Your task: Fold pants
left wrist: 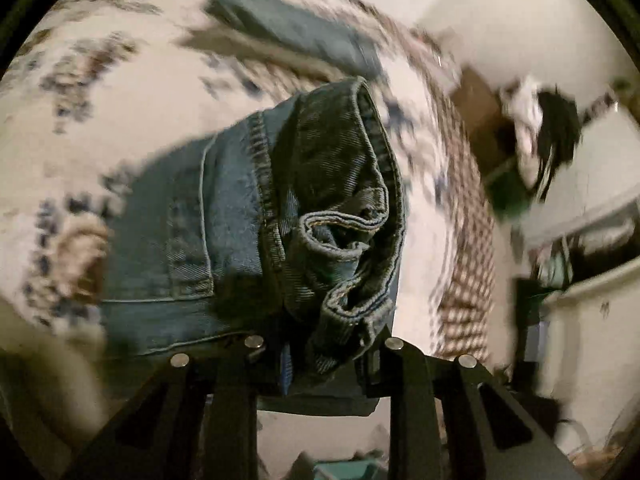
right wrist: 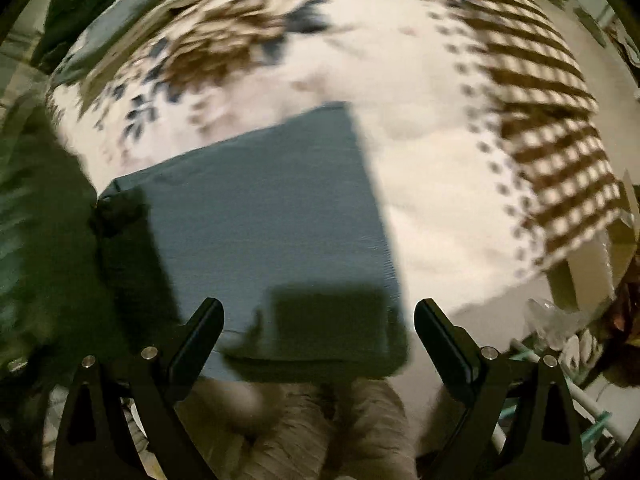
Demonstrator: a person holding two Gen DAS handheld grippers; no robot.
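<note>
Here your left gripper (left wrist: 320, 364) was pinching the jeans (left wrist: 248, 232) by a bunched edge of denim, the cloth hanging in front of the camera above the patterned bedspread (left wrist: 100, 80). Your right gripper (right wrist: 318, 320) was spread wide with nothing between its fingers, poised over a flat folded part of the jeans (right wrist: 272, 200) lying on the bedspread (right wrist: 440, 180).

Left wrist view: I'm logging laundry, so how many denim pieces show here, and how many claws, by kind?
Bunched jeans held in the left claw: 1
Flat denim piece on the bedspread behind: 1
Claws: 1
Total: 3
</note>
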